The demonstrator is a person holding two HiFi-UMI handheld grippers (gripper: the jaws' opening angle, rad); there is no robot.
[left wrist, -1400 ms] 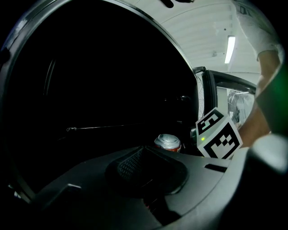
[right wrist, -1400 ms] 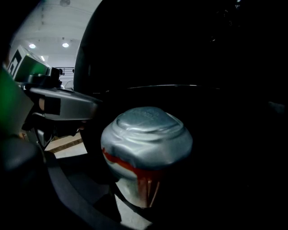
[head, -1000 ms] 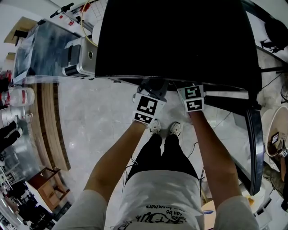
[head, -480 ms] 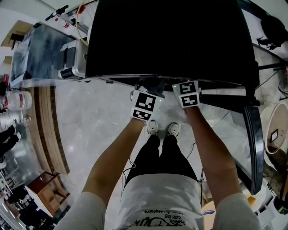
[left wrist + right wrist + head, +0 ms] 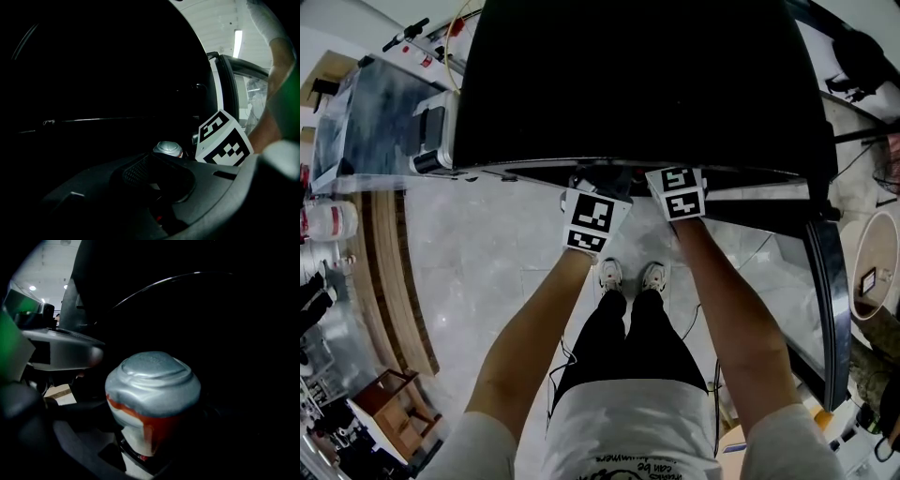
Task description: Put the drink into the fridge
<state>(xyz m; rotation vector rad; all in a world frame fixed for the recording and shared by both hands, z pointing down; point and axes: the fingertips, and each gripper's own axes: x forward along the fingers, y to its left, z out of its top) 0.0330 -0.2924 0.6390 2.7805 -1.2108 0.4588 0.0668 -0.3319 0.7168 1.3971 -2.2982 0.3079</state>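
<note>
The black fridge [image 5: 637, 84] fills the top of the head view, directly ahead of both hand-held grippers. Its glass door [image 5: 825, 309] stands open to the right of the right hand-held gripper. In both gripper views the space ahead of the jaws is almost wholly dark.

A pale marble floor [image 5: 487, 253] lies beneath the hand-held grippers. Well off to the left of the left one, a grey surface [image 5: 366, 112] stands beside the fridge.

The person stands facing the fridge with both forearms stretched forward and white shoes [image 5: 609, 275] on the floor below the grippers.

The left hand-held gripper [image 5: 595, 202] and the right hand-held gripper [image 5: 675, 187] sit side by side, close together, with their marker cubes at the fridge's front edge and their jaws tucked under the top.

The right hand-held gripper's jaws stand wide and are clamped on the drink [image 5: 152, 394]. It is a cup with a red and white body and a crinkled silver foil lid, and it sits between the jaws at the fridge's open front. I cannot tell whether it has passed inside.

The left hand-held gripper's jaws are lost in shadow, so I cannot tell whether they are apart or together. The drink's foil lid [image 5: 167, 149] shows just beyond them, to the left of the right gripper's marker cube [image 5: 222, 140].
</note>
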